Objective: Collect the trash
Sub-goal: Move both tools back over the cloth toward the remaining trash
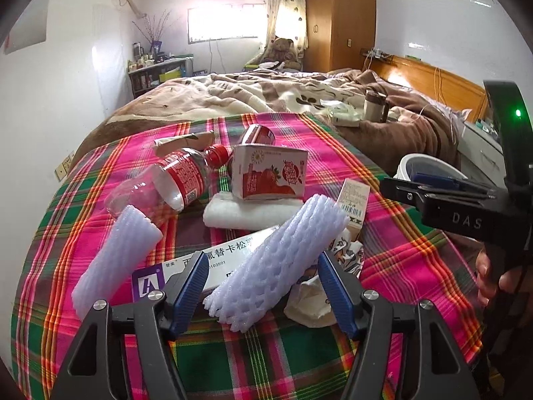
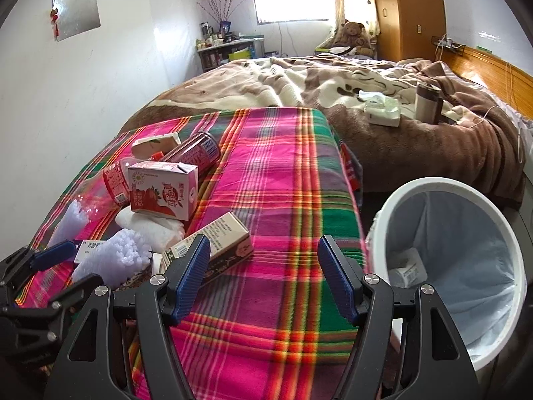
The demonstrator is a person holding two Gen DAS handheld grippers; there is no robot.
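Between left gripper (image 1: 261, 286) pads: foam net (image 1: 276, 260), ungripped

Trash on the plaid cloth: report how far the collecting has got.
Done: little; the white bin holds one small white packet in its liner. In hand: nothing. The left gripper is open, its jaws straddling a foam net sleeve without pressing it; the right gripper is open over bare cloth. Left: the bottle, strawberry milk carton, red can, medicine boxes and tissues.
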